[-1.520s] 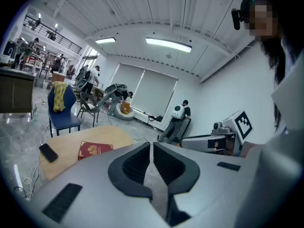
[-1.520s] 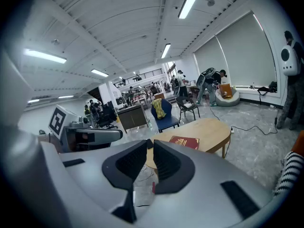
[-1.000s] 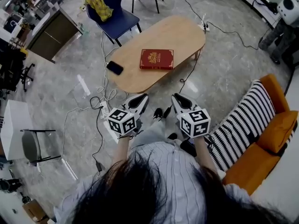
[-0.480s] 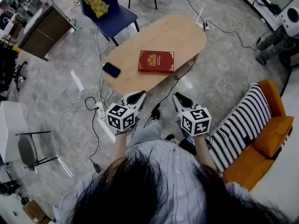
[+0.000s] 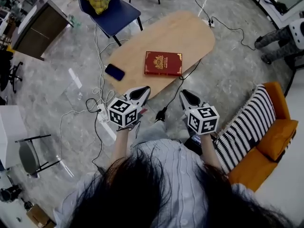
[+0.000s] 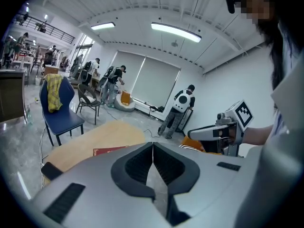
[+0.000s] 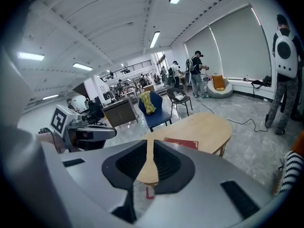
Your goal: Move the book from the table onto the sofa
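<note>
Both pairs of jaws pressed together on nothing: left gripper and right gripper just short of the desk's near edge. Red book flat, just inside near-right edge. Open floor toward sofa, right.

Grey marble floor, blue chair (loose cables)

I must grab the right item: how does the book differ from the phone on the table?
The book is red with a gold emblem; the phone is plain black. The book is larger than the phone. The book lies mid-table, the phone near its edge. Both lie flat on the table.
</note>
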